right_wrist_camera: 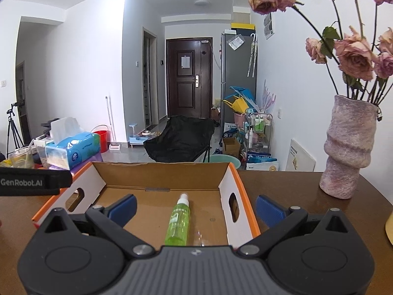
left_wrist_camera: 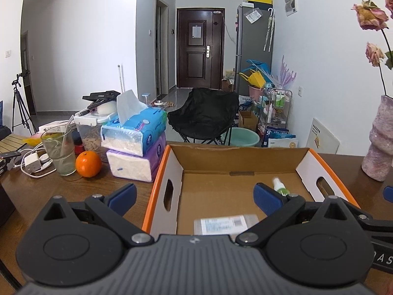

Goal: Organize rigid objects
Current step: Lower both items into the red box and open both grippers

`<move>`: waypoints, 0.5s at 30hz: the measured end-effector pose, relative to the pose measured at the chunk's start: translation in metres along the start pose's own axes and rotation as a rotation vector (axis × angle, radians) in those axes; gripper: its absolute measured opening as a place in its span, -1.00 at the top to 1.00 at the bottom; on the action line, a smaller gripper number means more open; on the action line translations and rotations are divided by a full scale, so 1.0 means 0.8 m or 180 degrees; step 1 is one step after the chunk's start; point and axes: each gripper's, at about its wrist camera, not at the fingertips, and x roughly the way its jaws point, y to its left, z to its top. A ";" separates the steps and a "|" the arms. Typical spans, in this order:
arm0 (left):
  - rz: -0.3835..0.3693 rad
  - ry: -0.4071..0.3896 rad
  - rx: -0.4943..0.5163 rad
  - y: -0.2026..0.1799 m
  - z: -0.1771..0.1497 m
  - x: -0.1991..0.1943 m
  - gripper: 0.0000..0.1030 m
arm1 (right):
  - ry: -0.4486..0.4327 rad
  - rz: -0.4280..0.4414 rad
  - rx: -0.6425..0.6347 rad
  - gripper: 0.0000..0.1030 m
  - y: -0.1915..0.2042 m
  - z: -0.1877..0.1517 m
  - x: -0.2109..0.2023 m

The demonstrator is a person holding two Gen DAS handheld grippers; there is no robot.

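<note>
An open cardboard box [left_wrist_camera: 245,157] with orange rims sits on the brown table. On its floor lie a green spray bottle [right_wrist_camera: 178,221] and a flat package with a white label [left_wrist_camera: 224,223], blurred. The spray bottle [left_wrist_camera: 280,186] shows at the box's right side in the left wrist view. My left gripper [left_wrist_camera: 195,196] is open over the box's near left part, nothing between its fingers. My right gripper [right_wrist_camera: 196,209] is open, straddling the box's [right_wrist_camera: 162,167] right wall, with the bottle lying below between the fingers.
Left of the box stand two stacked tissue packs [left_wrist_camera: 137,145], an orange [left_wrist_camera: 88,164], a glass with a straw [left_wrist_camera: 60,151], a clear container and chargers. A pink vase [right_wrist_camera: 348,147] with dried roses stands at the right. A black chair [left_wrist_camera: 203,115] is beyond the table.
</note>
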 end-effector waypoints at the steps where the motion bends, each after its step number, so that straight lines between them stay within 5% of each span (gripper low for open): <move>1: -0.0001 0.0008 0.0000 0.000 -0.003 -0.004 -1.00 | -0.0001 -0.0007 -0.0001 -1.00 0.001 -0.001 -0.005; 15: -0.0054 0.0096 -0.0006 0.010 -0.040 -0.070 -1.00 | 0.0036 -0.0029 -0.0010 -1.00 0.006 -0.033 -0.077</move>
